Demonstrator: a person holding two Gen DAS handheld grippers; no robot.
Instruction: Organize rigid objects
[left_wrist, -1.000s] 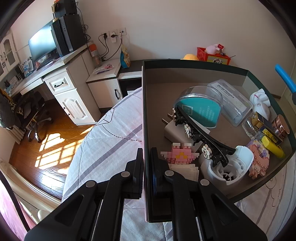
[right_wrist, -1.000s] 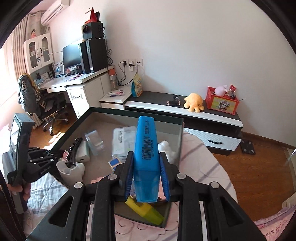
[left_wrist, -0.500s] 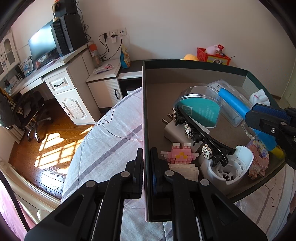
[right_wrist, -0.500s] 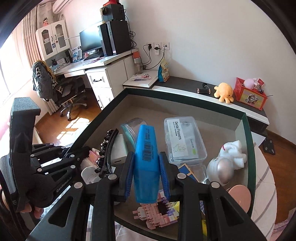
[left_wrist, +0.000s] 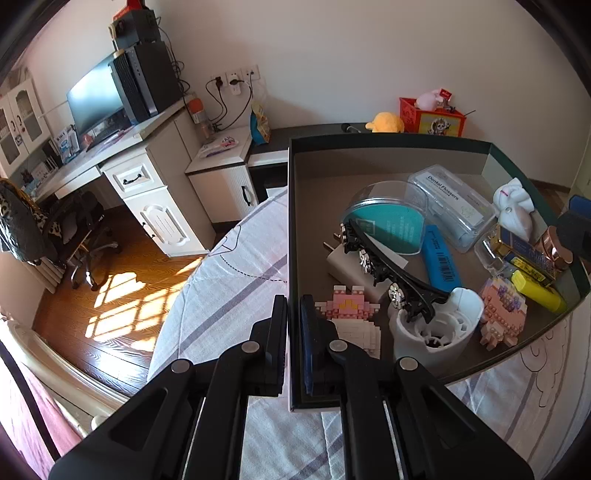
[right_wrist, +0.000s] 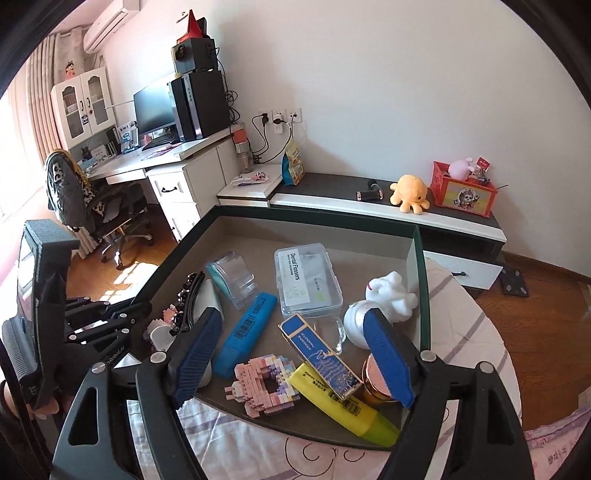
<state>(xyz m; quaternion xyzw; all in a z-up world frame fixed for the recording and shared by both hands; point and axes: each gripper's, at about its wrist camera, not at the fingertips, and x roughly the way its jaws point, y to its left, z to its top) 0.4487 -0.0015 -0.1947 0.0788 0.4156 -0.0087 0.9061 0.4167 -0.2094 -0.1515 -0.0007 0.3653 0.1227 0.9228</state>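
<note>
A dark green box (left_wrist: 388, 140) with a grey floor rests on the striped bedsheet. My left gripper (left_wrist: 294, 325) is shut on its left wall near the front corner. The blue highlighter (right_wrist: 245, 334) lies flat on the box floor, next to the teal round container (left_wrist: 388, 225) and the black hair clip (left_wrist: 384, 266). My right gripper (right_wrist: 291, 314) hovers above the box's front right part with its jaws opening. No pad touches anything; a blue-and-gold packet (right_wrist: 317, 358) and a yellow highlighter (right_wrist: 343, 402) lie below it.
Also in the box are a clear flosser case (right_wrist: 306, 280), a white figurine (right_wrist: 393, 295), a pink block toy (right_wrist: 264, 384) and a copper-lidded jar (right_wrist: 376, 380). Beyond the bed stand a desk with a monitor (right_wrist: 155, 107), an office chair (right_wrist: 110, 206) and a low cabinet (right_wrist: 369, 210).
My right gripper came forward over the box and opened, releasing the blue highlighter, which now lies on the box floor. The left gripper kept its hold on the wall.
</note>
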